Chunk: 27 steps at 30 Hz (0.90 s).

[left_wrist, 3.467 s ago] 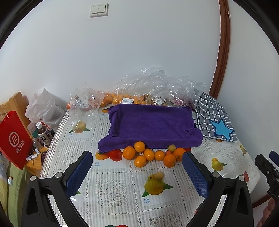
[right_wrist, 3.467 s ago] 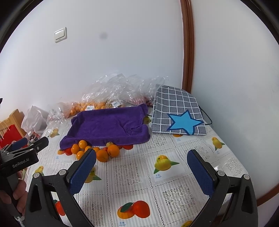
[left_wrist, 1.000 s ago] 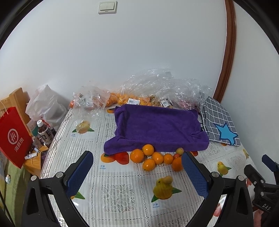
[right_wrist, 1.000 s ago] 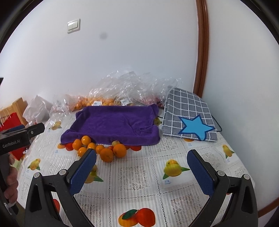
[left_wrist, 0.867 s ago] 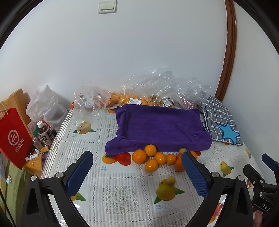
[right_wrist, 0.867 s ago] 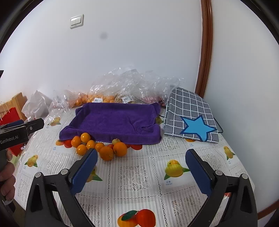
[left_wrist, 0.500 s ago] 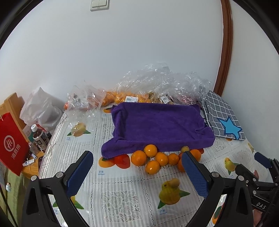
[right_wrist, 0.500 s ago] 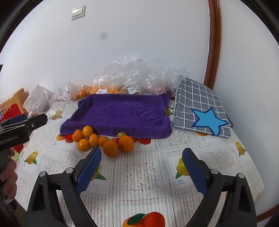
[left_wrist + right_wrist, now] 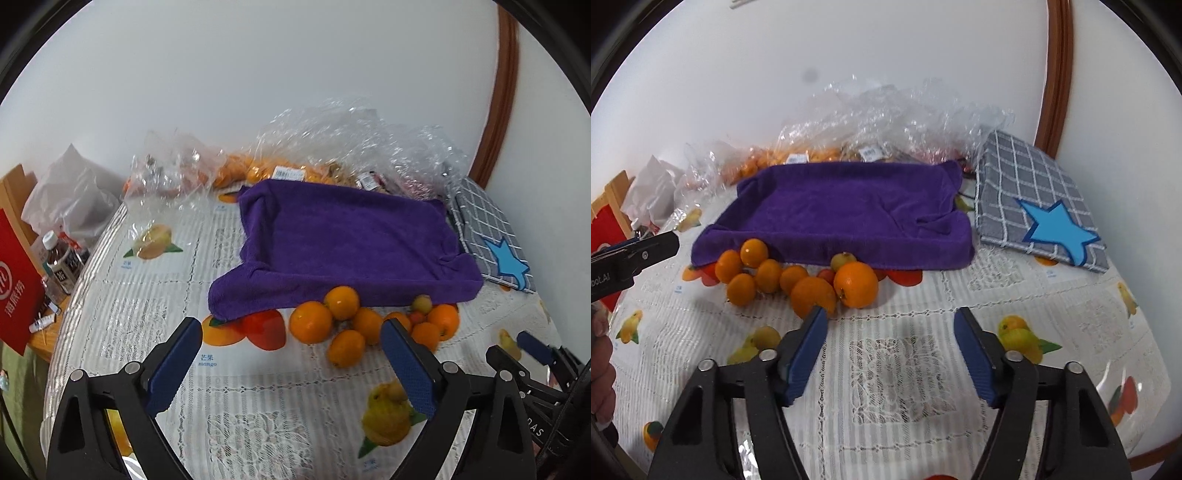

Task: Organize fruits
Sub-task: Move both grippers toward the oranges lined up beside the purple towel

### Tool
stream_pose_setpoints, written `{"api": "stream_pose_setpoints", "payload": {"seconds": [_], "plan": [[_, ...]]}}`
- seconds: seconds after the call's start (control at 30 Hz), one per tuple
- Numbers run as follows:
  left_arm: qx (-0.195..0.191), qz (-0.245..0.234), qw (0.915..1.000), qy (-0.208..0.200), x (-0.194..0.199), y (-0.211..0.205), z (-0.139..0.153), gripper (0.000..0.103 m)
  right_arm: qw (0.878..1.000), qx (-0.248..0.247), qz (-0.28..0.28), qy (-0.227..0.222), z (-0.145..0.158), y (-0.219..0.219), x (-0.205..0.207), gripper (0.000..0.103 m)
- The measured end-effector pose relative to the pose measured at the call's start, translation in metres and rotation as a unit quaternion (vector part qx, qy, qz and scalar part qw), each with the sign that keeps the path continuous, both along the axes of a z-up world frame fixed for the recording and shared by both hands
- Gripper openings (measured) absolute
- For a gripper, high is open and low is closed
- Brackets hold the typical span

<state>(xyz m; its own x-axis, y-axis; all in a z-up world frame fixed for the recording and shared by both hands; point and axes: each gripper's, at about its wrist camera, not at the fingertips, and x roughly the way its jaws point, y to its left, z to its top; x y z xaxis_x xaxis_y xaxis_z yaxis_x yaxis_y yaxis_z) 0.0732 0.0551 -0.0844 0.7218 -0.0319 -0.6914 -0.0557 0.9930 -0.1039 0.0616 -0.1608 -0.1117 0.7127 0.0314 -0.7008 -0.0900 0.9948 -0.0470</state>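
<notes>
Right now both grippers hang over the table (image 9: 258, 424), nothing between either pair of pads. Left gripper (image 9: 291, 354) at the bottom of the left wrist frame: fingers wide, closing slightly, bare cloth between them. Right gripper (image 9: 890, 350) at the bottom of the right wrist frame: fingers at a middling gap and closing, only lace cloth between them.

Oranges (image 9: 343, 321) sit in a loose cluster at frame centre, touching the front edge of the purple towel (image 9: 351, 240); in the right wrist view the biggest orange (image 9: 856, 284) lies just above the left pad. Clear plastic bags (image 9: 332, 140) with more orange fruit and white barcode stickers (unreadable) lie behind the towel.

Writing: the tablecloth prints "芒果 mango" (image 9: 207, 360) under a fruit picture. Red bag (image 9: 16, 284) at left edge carries white Chinese characters and a round logo. Bottle (image 9: 61, 258) label too small to read. The other gripper's body at the right wrist frame's left edge reads "bot.AI" (image 9: 600, 278). Grey checked cloth with blue star (image 9: 1041, 210) at right.
</notes>
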Motion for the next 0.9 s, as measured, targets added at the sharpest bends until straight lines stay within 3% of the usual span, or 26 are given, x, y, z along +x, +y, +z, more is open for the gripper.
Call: {"api": "stream_pose_setpoints", "payload": {"seconds": [0.2,0.43,0.67,0.83,0.9], "plan": [[-0.008,0.014,0.9997,0.017,0.014,0.015,-0.017,0.088,0.999,0.007,0.019,0.026,-0.020,0.010,0.021,0.053],[-0.032,0.018,0.9988,0.034,0.028,0.032,-0.033,0.076,0.999,0.029,0.026,0.033,-0.030,0.015,0.043,0.052],[-0.050,-0.001,0.9983,0.030,0.037,0.035,-0.039,0.075,0.998,0.036,0.026,0.045,-0.039,0.015,0.066,0.051],[-0.063,-0.011,0.9976,0.029,0.044,0.031,-0.040,0.075,0.994,0.082,0.040,0.063,-0.044,0.007,0.078,0.051],[-0.067,-0.016,0.9972,0.029,0.047,0.029,-0.041,0.075,0.992,0.094,0.048,0.072,-0.045,0.006,0.082,0.044]]}}
